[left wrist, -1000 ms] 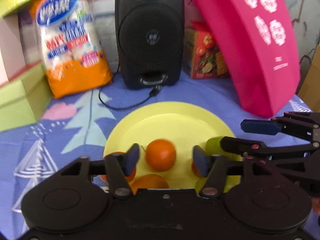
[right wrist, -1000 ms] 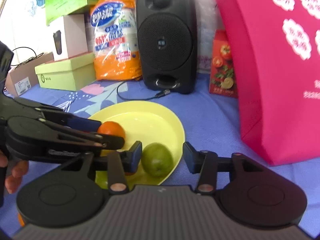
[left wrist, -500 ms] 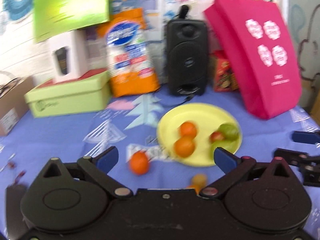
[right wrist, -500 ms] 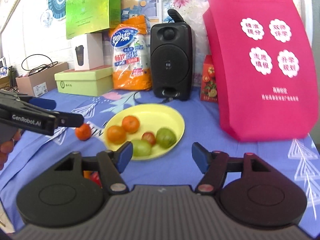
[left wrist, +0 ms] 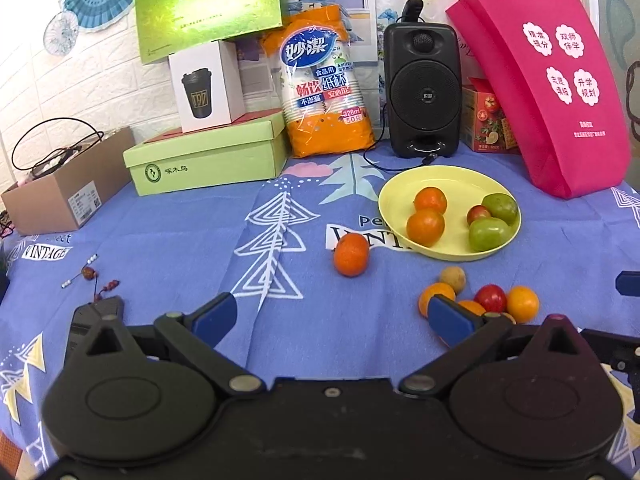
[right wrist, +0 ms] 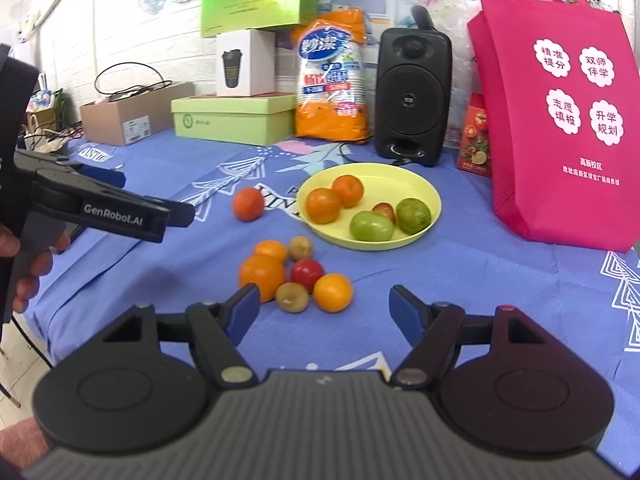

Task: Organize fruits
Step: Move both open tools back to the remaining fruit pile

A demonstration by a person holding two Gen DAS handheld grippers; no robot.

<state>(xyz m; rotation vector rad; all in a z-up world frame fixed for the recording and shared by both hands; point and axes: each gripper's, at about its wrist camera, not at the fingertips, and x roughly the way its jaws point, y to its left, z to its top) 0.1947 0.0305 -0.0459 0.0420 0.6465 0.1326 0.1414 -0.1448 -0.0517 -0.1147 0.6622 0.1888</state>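
In the left wrist view, my left gripper (left wrist: pixel 332 316) is standing wide open over the blue tablecloth (left wrist: pixel 168 248), with nothing between its jaws. The yellow plate (left wrist: pixel 460 180) is lying at about one o'clock, and it is holding two oranges (left wrist: pixel 426 226), two green fruits (left wrist: pixel 489 233) and one small red fruit (left wrist: pixel 478 214). One loose orange (left wrist: pixel 351 254) is resting on the cloth just beside the plate, at twelve o'clock. A small pile of fruits (left wrist: pixel 492 298) is lying at two o'clock, partly behind my right finger.

In the right wrist view, my right gripper (right wrist: pixel 323 312) is released; its jaws have just been opening, and they are gripping nothing. The pile (right wrist: pixel 296 276) is lying just ahead at eleven o'clock, the plate (right wrist: pixel 400 178) at twelve. My left hand (right wrist: pixel 24 264) is holding the left gripper (right wrist: pixel 156 210) at nine o'clock.
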